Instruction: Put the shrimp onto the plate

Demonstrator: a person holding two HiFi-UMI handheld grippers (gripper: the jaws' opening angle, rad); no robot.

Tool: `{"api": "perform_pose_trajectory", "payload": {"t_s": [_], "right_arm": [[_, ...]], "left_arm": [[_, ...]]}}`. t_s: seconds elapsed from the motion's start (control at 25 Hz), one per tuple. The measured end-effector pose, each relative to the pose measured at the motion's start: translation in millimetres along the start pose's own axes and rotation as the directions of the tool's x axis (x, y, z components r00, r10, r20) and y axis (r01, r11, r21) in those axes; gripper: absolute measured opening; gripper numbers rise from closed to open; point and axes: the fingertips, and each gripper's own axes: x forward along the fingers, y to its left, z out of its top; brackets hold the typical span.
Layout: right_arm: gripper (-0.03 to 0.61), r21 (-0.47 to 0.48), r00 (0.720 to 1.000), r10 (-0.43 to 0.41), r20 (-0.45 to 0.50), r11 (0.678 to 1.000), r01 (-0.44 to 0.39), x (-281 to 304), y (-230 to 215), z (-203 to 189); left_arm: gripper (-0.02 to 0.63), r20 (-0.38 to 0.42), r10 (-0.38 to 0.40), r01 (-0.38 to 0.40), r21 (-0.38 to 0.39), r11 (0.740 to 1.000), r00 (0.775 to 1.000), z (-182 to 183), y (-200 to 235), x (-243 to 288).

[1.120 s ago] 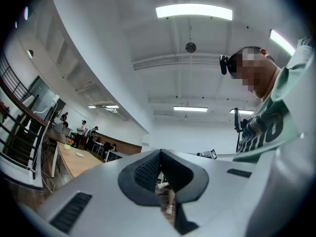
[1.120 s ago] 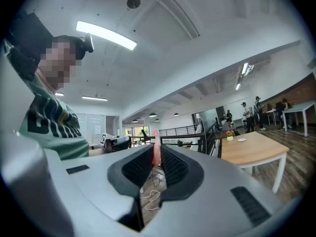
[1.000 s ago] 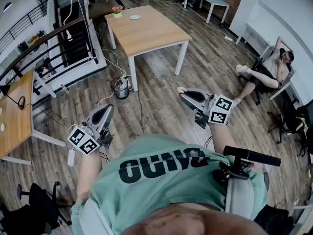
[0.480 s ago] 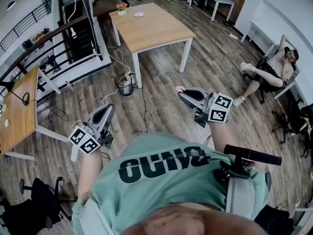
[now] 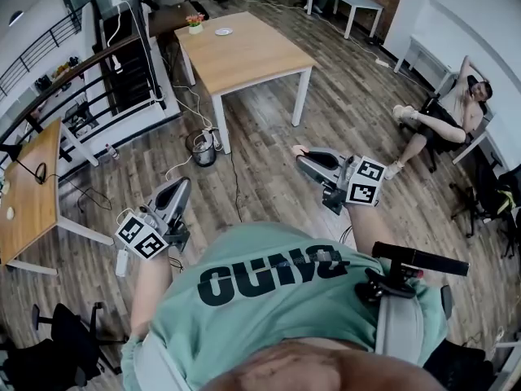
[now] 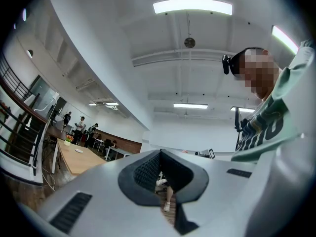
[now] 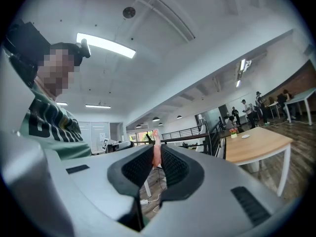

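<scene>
The pink shrimp (image 7: 156, 153) is pinched upright between the pads of my right gripper (image 7: 157, 161), with its tip poking out above them. In the head view that gripper (image 5: 303, 155) is held in the air over the wooden floor, and the shrimp (image 5: 299, 148) shows at its tip. A small white plate (image 5: 223, 31) lies far off on a wooden table (image 5: 252, 55); it also shows in the right gripper view (image 7: 245, 136). My left gripper (image 5: 181, 184) hangs at the left with its jaws together (image 6: 160, 154) and nothing between them.
A potted flower (image 5: 194, 21) stands beside the plate. A bin (image 5: 201, 147) and cables sit by the table leg. A stair railing (image 5: 98, 80) and a desk (image 5: 28, 194) are at the left. A person (image 5: 444, 120) lounges on a chair at the right.
Both grippers keep their pose and the shrimp stays pinched. Only the head view shifts a little, so the table slides slightly in the picture.
</scene>
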Motion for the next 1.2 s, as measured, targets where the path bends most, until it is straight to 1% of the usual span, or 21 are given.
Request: {"api": "perform_pose_trajectory", "payload": {"t_s": [0.32, 0.48, 0.72, 0.88, 1.04, 1.2], "right_arm": [[0.049, -0.006, 0.999, -0.047, -0.006, 0.999, 0.047, -59, -10, 0], [0.049, -0.002, 0.998, -0.065, -0.006, 0.998, 0.065, -92, -18, 3], [0.049, 0.018, 0.997, -0.078, 0.004, 0.997, 0.078, -128, -31, 3], [0.049, 0.037, 0.997, -0.079, 0.015, 0.996, 0.079, -143, -34, 0], [0.049, 0.081, 0.995, -0.093, 0.034, 0.993, 0.090, -154, -44, -9], [0.049, 0.105, 0.995, -0.090, 0.033, 0.991, 0.086, -146, -49, -19]], "left_arm": [[-0.006, 0.011, -0.058, 0.058, -0.019, 0.998, 0.998, -20, -32, 44], [-0.006, -0.003, -0.089, 0.089, -0.031, 0.996, 0.996, -35, -52, 73], [-0.006, -0.022, -0.107, 0.106, -0.040, 0.994, 0.994, -47, -74, 105], [-0.006, -0.040, -0.116, 0.114, -0.046, 0.992, 0.992, -55, -84, 117], [-0.006, -0.057, -0.128, 0.125, -0.063, 0.990, 0.990, -64, -92, 126], [-0.006, -0.074, -0.130, 0.125, -0.071, 0.990, 0.989, -69, -83, 126]]}}
